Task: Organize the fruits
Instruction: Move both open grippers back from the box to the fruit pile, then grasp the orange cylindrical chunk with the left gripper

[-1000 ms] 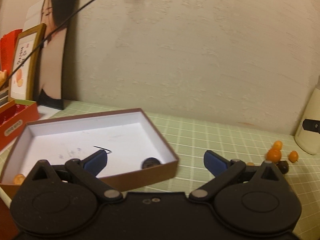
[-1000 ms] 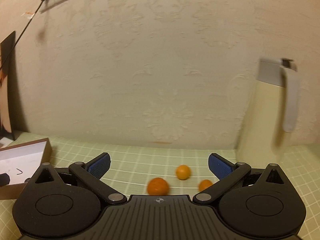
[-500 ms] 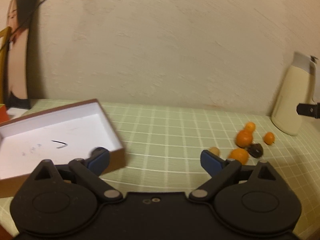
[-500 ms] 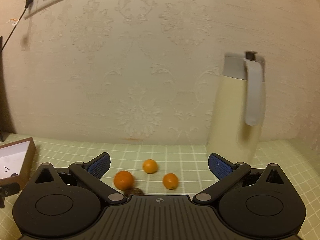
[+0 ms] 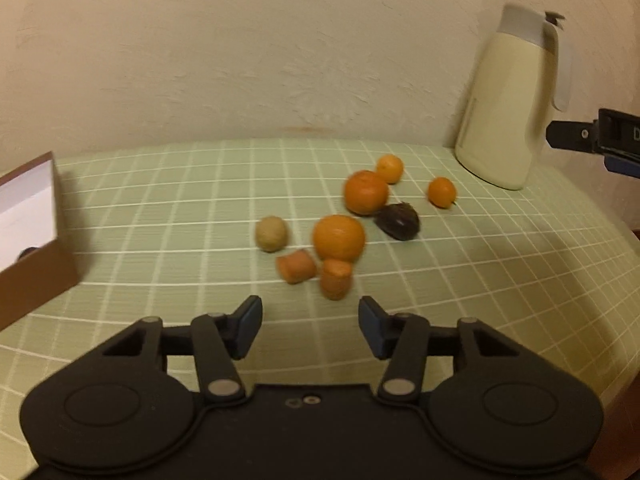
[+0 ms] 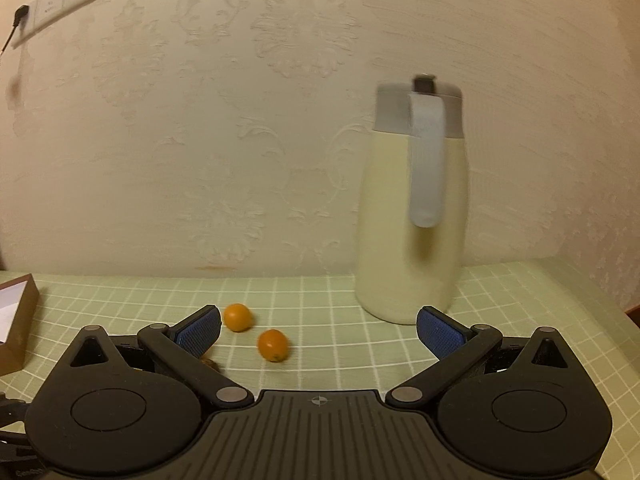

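In the left wrist view a cluster of fruit lies on the green checked cloth: two oranges [image 5: 339, 237] [image 5: 366, 192], two small kumquats [image 5: 389, 168] [image 5: 441, 192], a beige round fruit [image 5: 271, 233], a dark brown fruit [image 5: 397, 221] and two carrot-like chunks [image 5: 296, 266] [image 5: 335, 278]. My left gripper [image 5: 310, 320] hovers just short of the chunks, its jaws closing with nothing between them. The right gripper [image 6: 318, 328] stands open and empty, with two kumquats [image 6: 237, 317] [image 6: 273, 344] beyond its left finger.
A brown box with a white inside [image 5: 28, 220] sits at the left edge, also seen from the right wrist as the box [image 6: 18, 312]. A cream jug with a grey handle [image 5: 508, 104] [image 6: 414, 208] stands by the wall at the right. The table edge drops away at far right.
The left gripper swung right, away from the box toward the fruit cluster, dipped down, and its jaws narrowed. The right gripper drifted right, bringing the jug toward the centre of its view.
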A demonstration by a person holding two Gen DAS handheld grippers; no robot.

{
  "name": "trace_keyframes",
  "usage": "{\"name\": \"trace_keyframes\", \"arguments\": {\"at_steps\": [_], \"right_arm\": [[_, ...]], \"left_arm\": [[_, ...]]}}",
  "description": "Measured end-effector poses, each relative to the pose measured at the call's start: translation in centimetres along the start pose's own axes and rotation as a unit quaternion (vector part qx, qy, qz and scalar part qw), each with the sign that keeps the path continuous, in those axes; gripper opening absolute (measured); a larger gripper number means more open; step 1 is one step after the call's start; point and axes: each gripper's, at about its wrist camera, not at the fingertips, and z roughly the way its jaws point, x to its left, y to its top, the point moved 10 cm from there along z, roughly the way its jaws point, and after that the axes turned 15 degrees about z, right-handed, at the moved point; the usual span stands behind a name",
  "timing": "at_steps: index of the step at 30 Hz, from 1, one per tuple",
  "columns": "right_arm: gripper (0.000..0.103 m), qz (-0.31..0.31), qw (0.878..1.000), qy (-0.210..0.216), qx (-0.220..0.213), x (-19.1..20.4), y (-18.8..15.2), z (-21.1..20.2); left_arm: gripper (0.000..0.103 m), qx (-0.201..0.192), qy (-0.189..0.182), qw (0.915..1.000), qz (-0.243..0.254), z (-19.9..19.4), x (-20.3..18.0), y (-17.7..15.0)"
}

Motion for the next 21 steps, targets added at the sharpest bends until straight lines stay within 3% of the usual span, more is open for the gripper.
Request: {"name": "trace_keyframes", "arguments": {"at_steps": [5, 19, 21], "right_arm": [[0.103, 0.011, 1.0, -0.011, -0.002, -1.9, 0.4, -0.1], [0.103, 0.02, 0.999, -0.03, 0.003, -5.3, 0.6, -0.1], [0.103, 0.023, 0.999, -0.031, 0.003, -5.4, 0.6, -0.1]], "left_arm": [[0.033, 0.007, -0.001, 1.0, 0.005, 1.1, -1.0, 0.3], [0.023, 0.011, 0.018, 0.9996, 0.021, 3.3, -2.1, 1.1], [0.013, 0.009, 0.02, 0.9995, 0.024, 3.4, -2.0, 1.1]]}}
